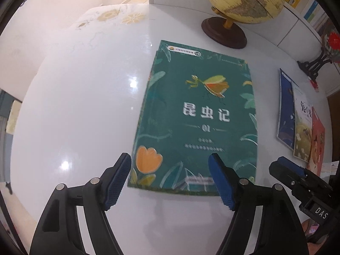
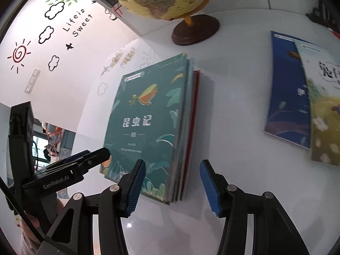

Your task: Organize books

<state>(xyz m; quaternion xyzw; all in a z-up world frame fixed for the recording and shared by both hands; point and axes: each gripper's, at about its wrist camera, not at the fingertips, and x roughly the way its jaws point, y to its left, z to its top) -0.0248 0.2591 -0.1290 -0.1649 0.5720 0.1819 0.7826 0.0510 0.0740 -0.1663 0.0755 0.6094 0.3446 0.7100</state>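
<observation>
Books lie stacked flat on the white bench point(image 1: 85, 106), green book point(image 1: 195, 114) topmost, just in front of the globe point(image 1: 240, 2). Left claw point(image 1: 170, 182) and right claw point(image 2: 172, 184) both stand open above the stack's near edge, gripping nothing. Three more books point(image 1: 297, 119) lie fanned right of the globe.

Child's study room at home, white desk point(image 1: 85, 106), globe point(image 1: 244, 0), picture books point(image 2: 297, 97), cartoon wall decals point(image 2: 48, 31)
</observation>
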